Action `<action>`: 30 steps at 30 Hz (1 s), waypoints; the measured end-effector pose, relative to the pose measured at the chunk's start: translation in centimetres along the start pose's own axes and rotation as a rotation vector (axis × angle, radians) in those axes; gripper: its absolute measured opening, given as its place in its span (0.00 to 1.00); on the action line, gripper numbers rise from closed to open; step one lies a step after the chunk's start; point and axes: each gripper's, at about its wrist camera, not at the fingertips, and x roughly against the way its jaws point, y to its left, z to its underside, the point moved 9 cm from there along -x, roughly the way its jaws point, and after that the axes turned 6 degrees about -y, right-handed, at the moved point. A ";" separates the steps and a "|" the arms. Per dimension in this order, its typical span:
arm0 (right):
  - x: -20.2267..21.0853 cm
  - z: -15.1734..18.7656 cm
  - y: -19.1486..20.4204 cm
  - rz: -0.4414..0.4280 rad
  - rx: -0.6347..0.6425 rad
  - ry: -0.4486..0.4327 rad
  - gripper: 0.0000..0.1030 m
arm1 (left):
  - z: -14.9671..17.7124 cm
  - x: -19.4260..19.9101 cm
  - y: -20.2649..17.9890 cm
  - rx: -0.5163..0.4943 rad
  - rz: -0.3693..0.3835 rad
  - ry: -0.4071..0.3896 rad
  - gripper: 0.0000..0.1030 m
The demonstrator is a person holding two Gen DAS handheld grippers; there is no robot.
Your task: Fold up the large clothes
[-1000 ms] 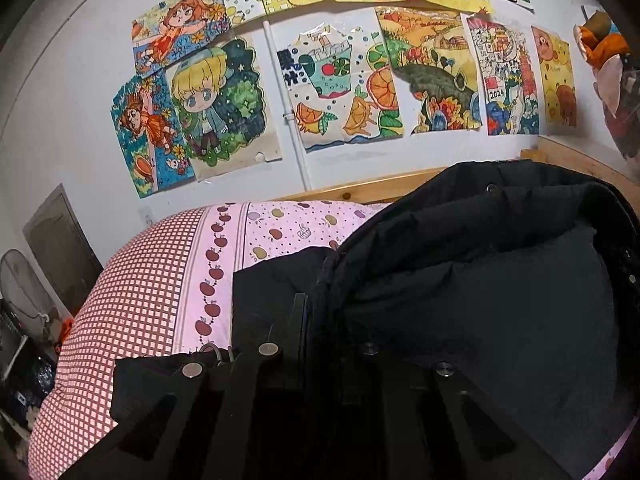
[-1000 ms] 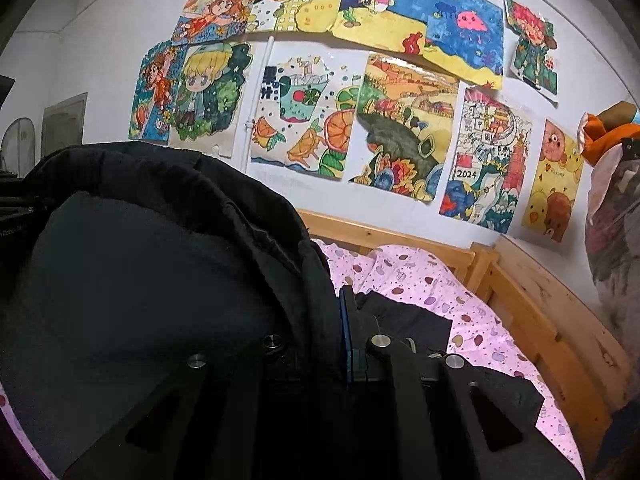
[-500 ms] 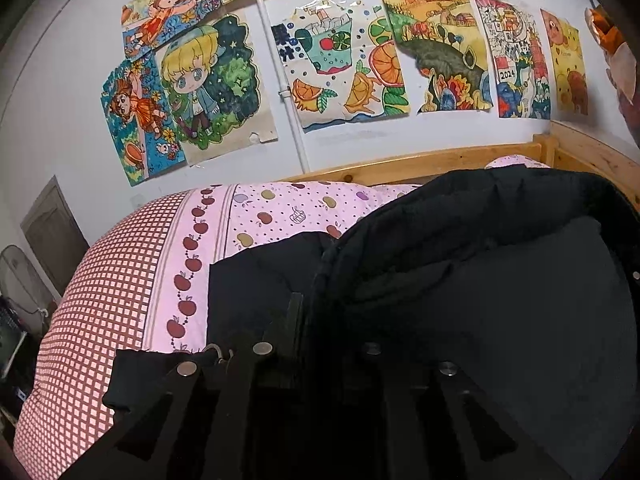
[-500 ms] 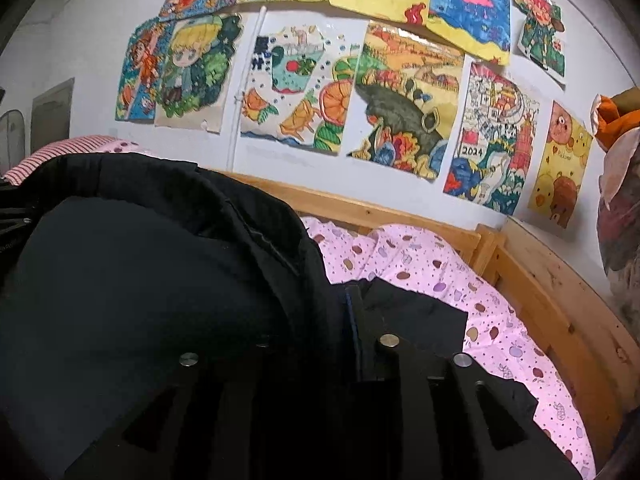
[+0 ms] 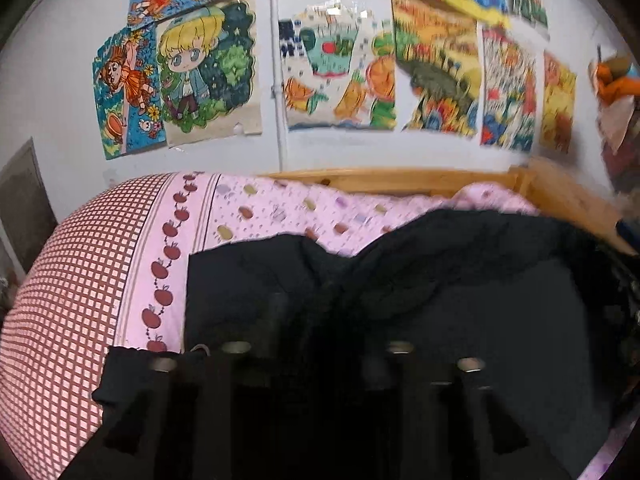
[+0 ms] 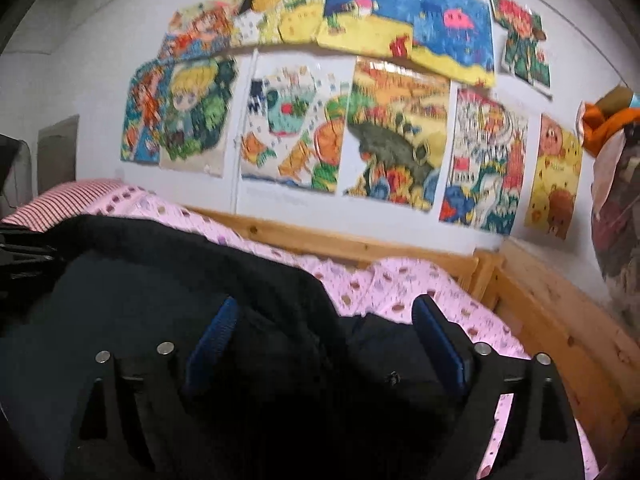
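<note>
A large black garment (image 5: pixel 460 300) lies on the pink bed sheet (image 5: pixel 280 208), bunched and partly folded over. It also fills the lower left of the right wrist view (image 6: pixel 160 292). My right gripper (image 6: pixel 324 320) is open, its blue-padded fingers (image 6: pixel 216 328) spread wide with the black cloth lying between them. My left gripper (image 5: pixel 316 336) sits low over the garment; its dark fingers blur into the black cloth, with their mounting bolts standing wider apart than before.
A wooden bed frame (image 6: pixel 540 320) runs along the far side and right end. A red-checked cover (image 5: pixel 64 300) lies at the left. Colourful drawings (image 6: pixel 396 132) cover the white wall. Clothes hang at the far right (image 6: pixel 616 200).
The garment dropped from a raised hump to lie lower on the bed. My right gripper opened and let go of the cloth. The left gripper's fingers spread apart.
</note>
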 end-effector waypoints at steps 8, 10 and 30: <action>3.9 0.7 1.2 -0.091 -0.032 0.030 0.87 | -1.0 5.5 -0.3 0.011 0.063 -0.152 1.00; 5.1 2.1 1.7 -0.138 -0.032 0.071 0.87 | 0.3 6.6 -0.9 -0.028 0.084 -0.148 1.00; 1.2 10.4 4.0 -0.274 -0.046 0.312 0.94 | 6.6 3.0 -3.3 -0.180 0.102 -0.005 1.00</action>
